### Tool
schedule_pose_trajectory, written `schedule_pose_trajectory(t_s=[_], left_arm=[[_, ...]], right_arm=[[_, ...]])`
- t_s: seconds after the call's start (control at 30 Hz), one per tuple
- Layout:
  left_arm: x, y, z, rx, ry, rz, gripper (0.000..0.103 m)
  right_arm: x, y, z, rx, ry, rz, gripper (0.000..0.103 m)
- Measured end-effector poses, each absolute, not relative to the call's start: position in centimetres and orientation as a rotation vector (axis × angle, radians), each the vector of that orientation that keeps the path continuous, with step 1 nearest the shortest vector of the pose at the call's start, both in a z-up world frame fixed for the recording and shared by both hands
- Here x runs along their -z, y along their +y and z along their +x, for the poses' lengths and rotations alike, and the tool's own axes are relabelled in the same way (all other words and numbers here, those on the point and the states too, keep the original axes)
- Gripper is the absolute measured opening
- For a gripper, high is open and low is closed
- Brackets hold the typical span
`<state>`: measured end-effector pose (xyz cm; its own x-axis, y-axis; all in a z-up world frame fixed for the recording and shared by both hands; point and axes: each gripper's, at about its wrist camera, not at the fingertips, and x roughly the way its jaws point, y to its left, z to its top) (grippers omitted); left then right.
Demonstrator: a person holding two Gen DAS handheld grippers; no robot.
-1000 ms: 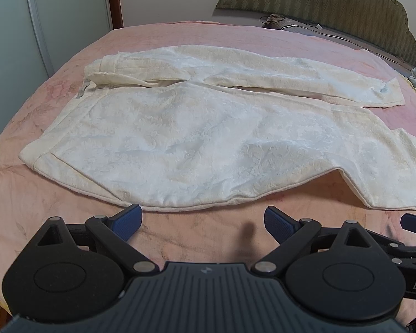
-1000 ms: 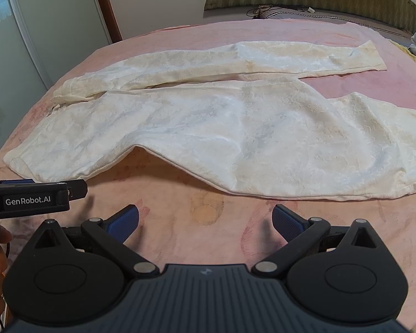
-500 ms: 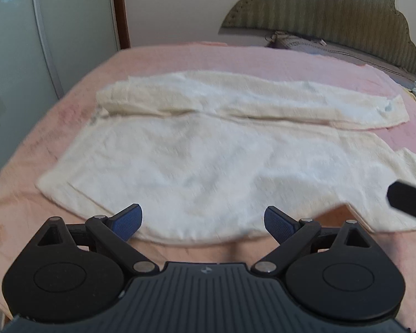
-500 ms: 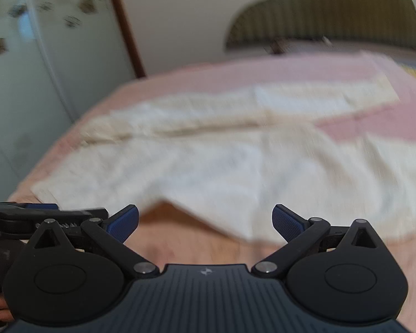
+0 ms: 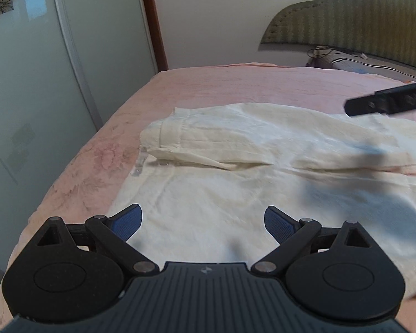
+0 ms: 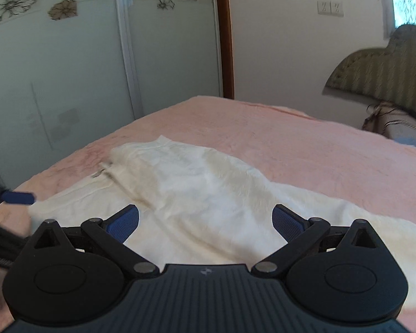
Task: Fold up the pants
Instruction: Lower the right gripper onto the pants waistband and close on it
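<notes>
Cream-white crinkled cloth pants point(image 5: 235, 194) spread flat on pink blanket-covered bed point(image 5: 235, 83); left gripper point(image 5: 203, 222) and right gripper point(image 6: 205, 222) both gaping above fabric, empty.

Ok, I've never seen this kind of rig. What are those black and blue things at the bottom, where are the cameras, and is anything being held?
No robot here: a person carries a two-finger gripper in each hand, each with a fisheye camera looking along its fingers. The left gripper and right gripper are both open and hold nothing. Below them, cream pants lie spread on a bed with a pink blanket. The black bar at the left view's right edge is the other gripper.
</notes>
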<state>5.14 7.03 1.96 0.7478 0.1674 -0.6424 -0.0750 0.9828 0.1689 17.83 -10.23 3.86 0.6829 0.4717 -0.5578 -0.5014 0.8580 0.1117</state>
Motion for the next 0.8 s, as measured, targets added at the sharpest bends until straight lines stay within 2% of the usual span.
schedule_pose_trajectory(t_s=[0.23,0.3,0.37,0.5,0.57,0.6,0.63,0.67,0.8], left_arm=[[-1.0,9.5,9.7,-0.17,0.752,0.098,0.097],[-0.8,9.9,10.6,-0.171,0.766,0.091,0.097],[-0.6,10.4,11.6,-0.17,0.777,0.085,0.097],[-0.4,11.1,13.6,-0.169,0.803,0.081,0.097],[-0.4,11.4,14.6,-0.168,0.816,0.073,0.097],[-0.4,11.7,15.2,-0.167,0.821,0.065,0.097],[-0.5,11.9,15.8,-0.167,0.828,0.055,0.097],[-0.6,12.2,16.4,-0.168,0.83,0.038,0.097],[-1.5,13.8,18.4,-0.194,0.774,-0.057,0.097]], right_arm=[[0.2,-8.7,32.2,-0.549,0.731,0.004,0.102],[1.3,-8.0,34.8,-0.576,0.759,0.018,0.096],[2.2,-7.2,37.2,-0.612,0.784,0.026,0.085],[4.3,-5.5,39.9,-0.662,0.855,-0.013,0.076],[5.2,-4.7,40.6,-0.713,0.895,-0.034,0.052],[5.3,-4.4,40.3,-0.72,0.878,-0.058,0.05],[5.2,-4.1,39.7,-0.734,0.85,-0.096,0.041],[5.0,-3.8,39.0,-0.742,0.823,-0.129,0.027],[3.8,-0.1,32.0,-0.65,0.523,-0.543,0.019]])
